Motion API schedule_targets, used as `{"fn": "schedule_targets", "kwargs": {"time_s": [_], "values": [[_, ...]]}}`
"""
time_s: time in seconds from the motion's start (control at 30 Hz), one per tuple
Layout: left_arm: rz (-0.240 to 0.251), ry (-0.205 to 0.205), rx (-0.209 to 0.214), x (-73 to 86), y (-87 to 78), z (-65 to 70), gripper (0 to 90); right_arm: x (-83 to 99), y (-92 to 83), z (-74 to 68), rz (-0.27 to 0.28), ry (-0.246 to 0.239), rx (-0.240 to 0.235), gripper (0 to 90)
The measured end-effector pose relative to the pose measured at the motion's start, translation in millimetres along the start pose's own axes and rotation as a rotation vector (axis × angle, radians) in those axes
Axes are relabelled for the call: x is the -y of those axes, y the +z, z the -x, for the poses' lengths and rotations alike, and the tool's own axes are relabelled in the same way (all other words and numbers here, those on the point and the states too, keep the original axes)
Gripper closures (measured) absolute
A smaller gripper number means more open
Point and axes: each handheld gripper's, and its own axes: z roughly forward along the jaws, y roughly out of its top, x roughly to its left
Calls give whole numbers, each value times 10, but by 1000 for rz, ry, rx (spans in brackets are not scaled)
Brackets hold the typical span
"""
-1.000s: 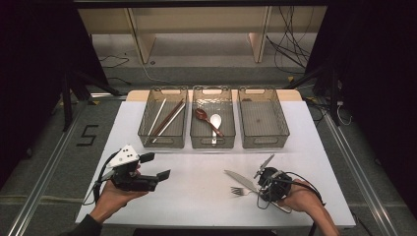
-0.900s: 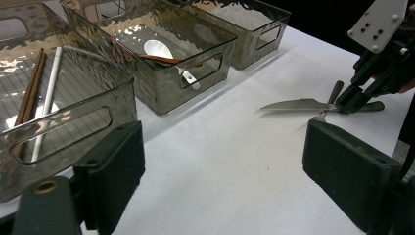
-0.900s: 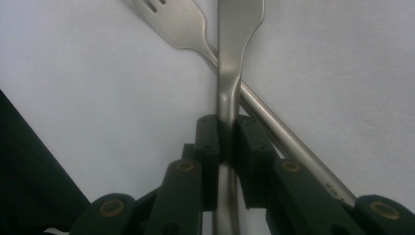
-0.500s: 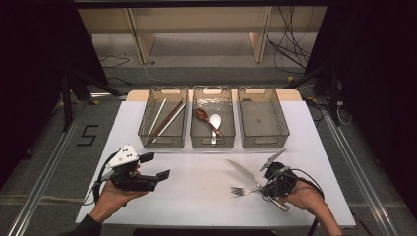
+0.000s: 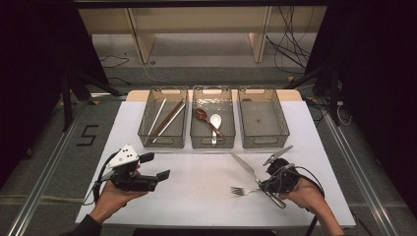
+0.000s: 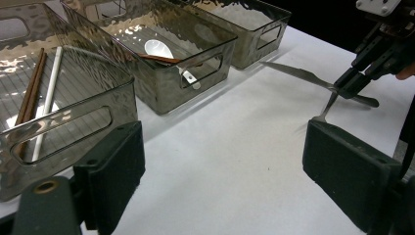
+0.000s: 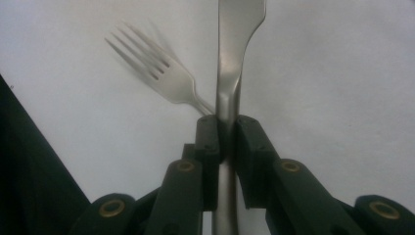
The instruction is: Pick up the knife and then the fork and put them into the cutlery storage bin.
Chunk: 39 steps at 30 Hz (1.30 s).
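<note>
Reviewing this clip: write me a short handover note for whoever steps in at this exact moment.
Right tongs: shut on the knife, blade off the table, pointing toward the bins.
Left tongs: open, holding nothing, above the table.
Fork: lies on the table beside the right tongs.
Done: chopsticks in the left bin, two spoons in the middle bin.
Left: right bin holds nothing; knife and fork probably go there.

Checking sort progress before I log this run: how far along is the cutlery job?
Done: chopsticks lie in the left bin, two spoons in the middle bin. In hand: the right gripper is clamped on a knife, blade raised off the table. Left: the fork lies on the table; the right bin is empty. The left gripper is open, idle.
</note>
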Motion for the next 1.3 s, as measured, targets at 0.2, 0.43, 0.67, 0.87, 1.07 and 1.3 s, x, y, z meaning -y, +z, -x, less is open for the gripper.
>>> {"fn": "schedule_targets", "kwargs": {"time_s": [0.2,0.43,0.67,0.87,1.07,1.3], "values": [[-2,4,-2,-3,-3,1,151,-11,-66,21,60,22,2,813],[3,-3,-9,-1,-10,-5,150,-65,-247,77,159,65,9,813],[10,-8,-14,0,-11,-13,150,-133,-419,225,232,104,29,813],[9,-5,-11,2,-9,-10,150,-188,-488,313,267,124,45,813],[9,-6,-11,3,-7,-9,150,-275,-568,388,302,147,61,812],[14,-13,-11,4,-9,-12,151,-443,-630,502,328,172,87,812]]}}
